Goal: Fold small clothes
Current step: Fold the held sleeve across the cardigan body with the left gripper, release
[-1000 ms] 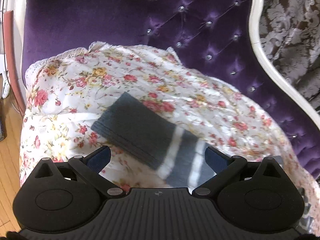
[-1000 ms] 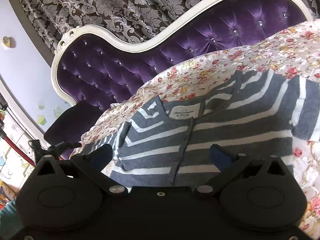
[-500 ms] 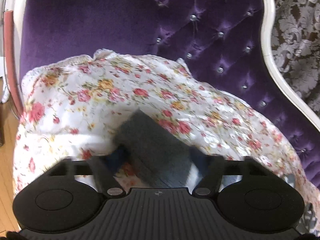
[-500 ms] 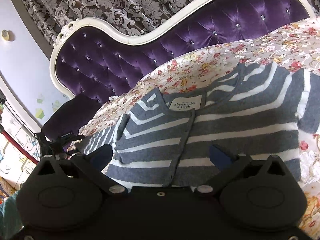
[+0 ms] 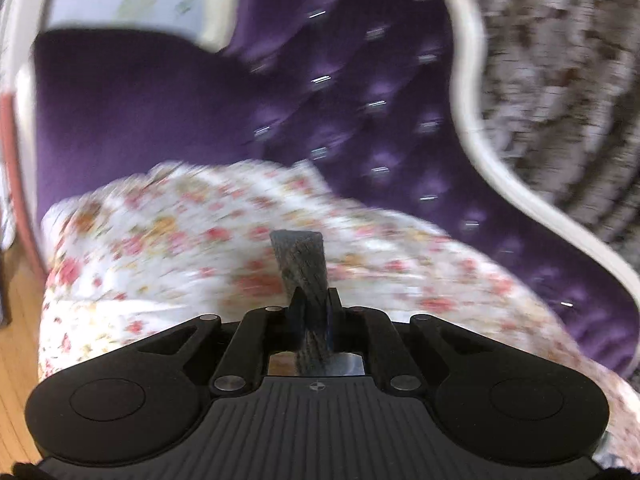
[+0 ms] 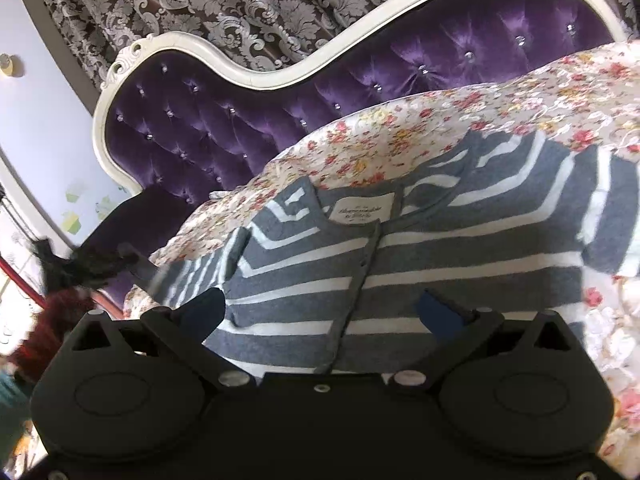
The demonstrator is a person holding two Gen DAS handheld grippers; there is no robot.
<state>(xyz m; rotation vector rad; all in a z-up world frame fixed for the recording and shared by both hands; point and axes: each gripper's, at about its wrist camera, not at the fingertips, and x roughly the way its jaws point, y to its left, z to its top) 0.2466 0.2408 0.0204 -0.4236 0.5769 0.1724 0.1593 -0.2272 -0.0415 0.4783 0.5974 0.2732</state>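
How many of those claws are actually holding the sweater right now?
1. The left claw is pinched shut on a gray sleeve of the sweater; the right claw hangs open above it.

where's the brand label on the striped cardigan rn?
Right wrist view, centre: the white label sits inside the neckline of the striped cardigan, at the top of the button placket, with the floral bedspread just beyond it.

Left tongs (image 5: 313,309) clamped on grey knit sleeve end (image 5: 302,262), frame centre; blurred floral bedspread (image 5: 160,240) behind, purple tufted headboard (image 5: 320,92) above.
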